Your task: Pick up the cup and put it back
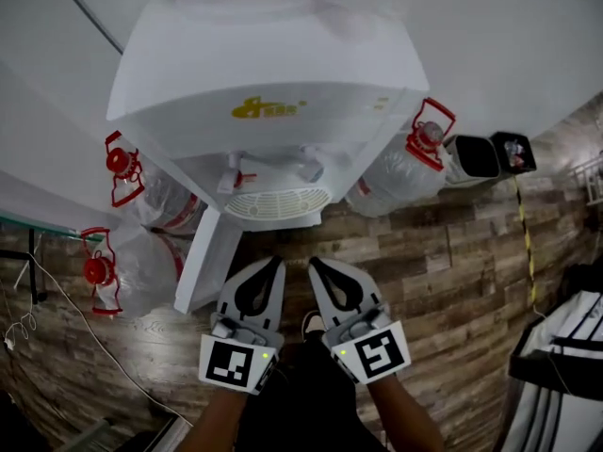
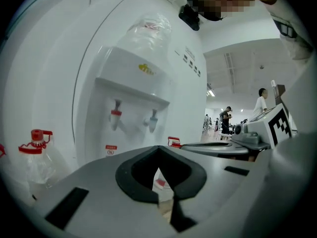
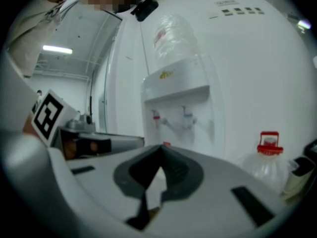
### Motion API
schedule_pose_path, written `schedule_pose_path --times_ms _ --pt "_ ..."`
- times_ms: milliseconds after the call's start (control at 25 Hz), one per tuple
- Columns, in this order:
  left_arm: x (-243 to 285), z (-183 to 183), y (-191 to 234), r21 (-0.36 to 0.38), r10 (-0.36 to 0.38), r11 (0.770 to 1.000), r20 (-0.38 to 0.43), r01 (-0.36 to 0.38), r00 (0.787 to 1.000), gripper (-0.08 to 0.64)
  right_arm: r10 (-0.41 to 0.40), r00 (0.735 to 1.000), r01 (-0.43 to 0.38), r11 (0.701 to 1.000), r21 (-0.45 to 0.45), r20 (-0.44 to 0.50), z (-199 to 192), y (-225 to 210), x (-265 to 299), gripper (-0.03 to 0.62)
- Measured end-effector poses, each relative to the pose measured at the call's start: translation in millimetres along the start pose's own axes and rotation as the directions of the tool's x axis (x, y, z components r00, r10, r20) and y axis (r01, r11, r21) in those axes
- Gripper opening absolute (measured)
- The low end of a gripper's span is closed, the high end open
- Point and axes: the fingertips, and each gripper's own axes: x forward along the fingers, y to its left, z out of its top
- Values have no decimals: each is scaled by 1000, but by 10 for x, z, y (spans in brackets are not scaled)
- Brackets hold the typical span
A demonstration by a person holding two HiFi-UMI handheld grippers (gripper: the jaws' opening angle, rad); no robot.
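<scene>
Cup: none of your three views lets you tell where it is.
Left gripper (image 1: 277, 262): its jaws are pressed together tip to tip, and its own view (image 2: 158, 148) shows only the open loop behind the tips with nothing pinched. It is held nearly level, pointing at the dispenser.
Right gripper (image 1: 315, 264): its jaws are also pressed together at the tips (image 3: 161, 147) and carry nothing. It sits just beside your left gripper, roughly parallel to it.
Marker cubes: one sits on the back of each gripper, left (image 1: 236, 363) and right (image 1: 379, 354), just ahead of your forearms.
Water dispenser (image 1: 268, 92): a white cabinet with a yellow logo, straight ahead of both grippers, near them but apart.
Taps: the red tap (image 2: 115, 117) and the blue tap (image 2: 152, 120) stand ahead of and above your gripper tips.
Drip tray (image 1: 278, 203): a white slotted grille under the taps, the dispenser part closest to your tips.
Inverted bottle (image 3: 173, 38): clear, on top of the dispenser, well above both grippers.
Water jugs: two clear jugs with red handles lie to the left of your left gripper (image 1: 141, 191) (image 1: 113, 271), and one to the right of your right gripper (image 1: 405, 172).
Bins (image 1: 490, 155): small, open-topped, beyond the right-hand jug.
Floor (image 1: 443, 271): wood-pattern planks beneath both grippers.
</scene>
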Motion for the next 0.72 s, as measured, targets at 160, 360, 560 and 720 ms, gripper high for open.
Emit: schedule_pose_path --times_ms 160,360,560,720 --pt "-199 503 -212 -9 -8 1000 -11 7 1000 5 -15 1000 15 1000 15 3 593 134 -218 23" --pt "-376 1123 -433 -16 -12 1000 -18 12 1000 5 -18 1000 18 998 55 3 1258 246 -477 21" --pt "-612 1845 -695 -45 -18 999 20 19 1000 5 -4 1000 3 996 84 13 1880 513 -737 22" --pt "-780 2387 -879 -44 -29 999 58 31 998 5 17 1000 -19 995 97 18 2357 729 -919 23"
